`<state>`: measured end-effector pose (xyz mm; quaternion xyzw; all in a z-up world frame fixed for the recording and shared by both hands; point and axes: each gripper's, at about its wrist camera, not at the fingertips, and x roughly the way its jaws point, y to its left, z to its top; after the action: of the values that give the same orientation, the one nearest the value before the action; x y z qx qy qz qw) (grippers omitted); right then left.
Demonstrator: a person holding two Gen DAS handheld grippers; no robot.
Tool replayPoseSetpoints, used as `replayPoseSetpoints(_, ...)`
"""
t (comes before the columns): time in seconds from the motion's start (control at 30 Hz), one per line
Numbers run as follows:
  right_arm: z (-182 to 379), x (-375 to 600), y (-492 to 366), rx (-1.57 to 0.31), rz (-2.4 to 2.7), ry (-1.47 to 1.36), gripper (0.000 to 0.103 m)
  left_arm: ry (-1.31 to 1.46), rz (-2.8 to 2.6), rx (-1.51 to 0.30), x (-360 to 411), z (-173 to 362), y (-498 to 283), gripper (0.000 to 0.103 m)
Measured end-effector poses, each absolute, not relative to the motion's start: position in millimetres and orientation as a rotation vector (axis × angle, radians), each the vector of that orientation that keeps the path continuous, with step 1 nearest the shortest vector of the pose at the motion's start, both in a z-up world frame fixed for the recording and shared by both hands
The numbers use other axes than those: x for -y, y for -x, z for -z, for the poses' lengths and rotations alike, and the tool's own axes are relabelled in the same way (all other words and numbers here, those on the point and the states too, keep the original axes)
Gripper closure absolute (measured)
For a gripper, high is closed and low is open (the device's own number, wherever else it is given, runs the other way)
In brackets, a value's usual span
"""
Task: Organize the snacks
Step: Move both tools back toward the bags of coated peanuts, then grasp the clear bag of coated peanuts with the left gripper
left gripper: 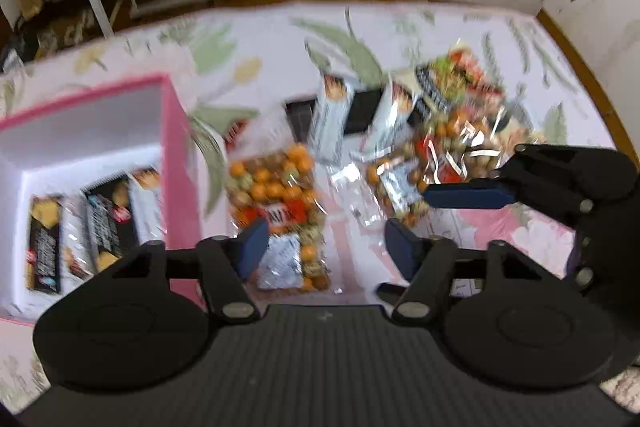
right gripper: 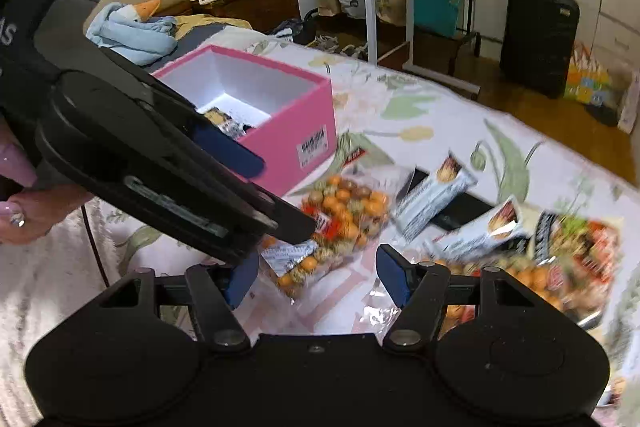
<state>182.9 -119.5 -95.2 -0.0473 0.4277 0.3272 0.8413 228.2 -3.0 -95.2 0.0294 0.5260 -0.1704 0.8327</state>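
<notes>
A pink box [left gripper: 176, 163] [right gripper: 280, 147] stands on the flowered bedcover with dark snack bars [left gripper: 100, 223] lying inside. Next to it lies a clear bag of orange and green round snacks [left gripper: 276, 187] [right gripper: 344, 215]. My left gripper [left gripper: 326, 247] hangs open just above this bag's near end, gripping nothing. White-and-black bars [left gripper: 332, 115] [right gripper: 432, 195] lie further back. My right gripper [right gripper: 316, 277] is open and empty over the cover, between that bag and a heap of similar bags [left gripper: 452, 131] [right gripper: 560, 259]. One of its blue fingers [left gripper: 468, 193] reaches in over the heap.
The left gripper's body and fingers [right gripper: 232, 147] fill the upper left of the right wrist view, held by a person's hand [right gripper: 20, 195]. A blue plush goose [right gripper: 132, 27] lies behind the box. Beyond the bed's edge are a white rolling table [right gripper: 372, 7] and a black suitcase [right gripper: 540, 35].
</notes>
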Motion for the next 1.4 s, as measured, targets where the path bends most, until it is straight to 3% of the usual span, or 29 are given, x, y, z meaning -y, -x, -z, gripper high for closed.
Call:
replayPoseSetpoints(0.23, 167.1, 101.1, -202.3, -0.98, -0.632, -0.018, 0.038, -0.069, 0.269, -1.173, 11.3, 143.0, -251.3, 0.047)
replayPoseSetpoints(0.43, 185.1, 99.5, -210.0, -1.059, -0.654, -0.153, 0.059, -0.017, 0.246, -1.192, 2.7, 159.9, -260.7, 0.048)
replayPoseSetpoints(0.5, 183.7, 100.0, -208.8, -1.05, -0.682, -0.172, 0.081, 0.012, 0.238, -1.194, 1.5, 163.5, -261.5, 0.048)
replayPoseSetpoints(0.7, 170.6, 101.5, -200.3, -1.079, -0.656, -0.125, 0.085, 0.033, 0.231, -1.144, 0.6, 156.8, -259.1, 0.047)
replayPoseSetpoints(1.07, 162.5, 137.2, -197.8, -1.247, -0.642, -0.077, 0.082, 0.131, 0.236, -1.267, -9.4, 174.3, -252.5, 0.038)
replayPoseSetpoints(1.17, 167.0, 128.9, -200.7, -1.239, -0.651, -0.048, 0.075, 0.163, 0.242, -1.317, -6.1, 187.9, -252.0, 0.038)
replayPoseSetpoints(1.4, 177.9, 104.6, -195.0, -1.19, -0.62, -0.006, 0.038, 0.242, 0.273, -1.348, -3.9, 200.0, -244.7, 0.037)
